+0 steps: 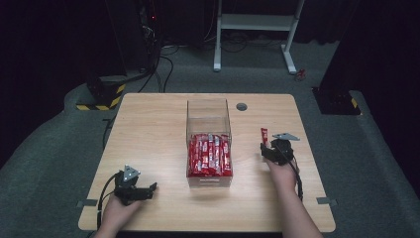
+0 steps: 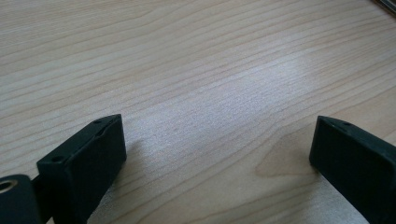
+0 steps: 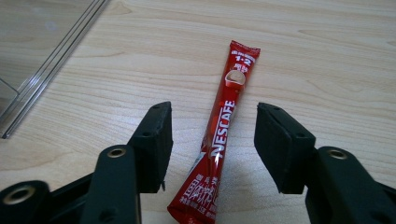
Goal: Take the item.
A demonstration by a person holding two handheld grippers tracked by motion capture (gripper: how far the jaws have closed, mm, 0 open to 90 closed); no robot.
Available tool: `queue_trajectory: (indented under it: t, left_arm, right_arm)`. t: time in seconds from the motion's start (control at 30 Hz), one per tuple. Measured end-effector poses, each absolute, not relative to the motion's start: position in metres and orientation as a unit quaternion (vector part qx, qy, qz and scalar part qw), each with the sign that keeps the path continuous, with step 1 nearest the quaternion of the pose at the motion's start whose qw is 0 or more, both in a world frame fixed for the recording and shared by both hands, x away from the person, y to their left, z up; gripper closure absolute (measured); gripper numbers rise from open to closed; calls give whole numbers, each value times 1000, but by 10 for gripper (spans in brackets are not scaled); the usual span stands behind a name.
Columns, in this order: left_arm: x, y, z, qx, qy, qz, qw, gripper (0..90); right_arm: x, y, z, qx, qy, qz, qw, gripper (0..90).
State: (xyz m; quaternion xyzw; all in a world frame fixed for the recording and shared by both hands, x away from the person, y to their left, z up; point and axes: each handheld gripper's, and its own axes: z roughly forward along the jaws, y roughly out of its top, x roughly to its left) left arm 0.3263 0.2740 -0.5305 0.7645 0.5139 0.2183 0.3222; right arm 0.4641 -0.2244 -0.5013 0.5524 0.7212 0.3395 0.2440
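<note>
We see the red coffee stick (image 3: 219,140) flat on the counter (image 1: 148,134), right of the clear box (image 1: 208,116), between the apart, untouching jaws of the right hand-held gripper (image 3: 212,144). It looks light, thin and slippery; we would pinch its middle. The left hand-held gripper (image 2: 217,154) also stands apart, empty.

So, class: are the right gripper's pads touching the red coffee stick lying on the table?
Apart. In the right gripper view the red coffee stick lies between the right gripper's pads, with bare table showing on both sides.
</note>
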Motion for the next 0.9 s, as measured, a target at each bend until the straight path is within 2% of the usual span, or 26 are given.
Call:
queue_trajectory:
  t: [0.53,0.9]
  left_arm:
    - [326,274,-531,765,514,218,322,40]
    - [326,274,-531,765,513,218,322,41]
  right_arm:
    - [455,-221,-491,546,720,358,234,358]
    - [443,-215,-480,528,723,368,251,257]
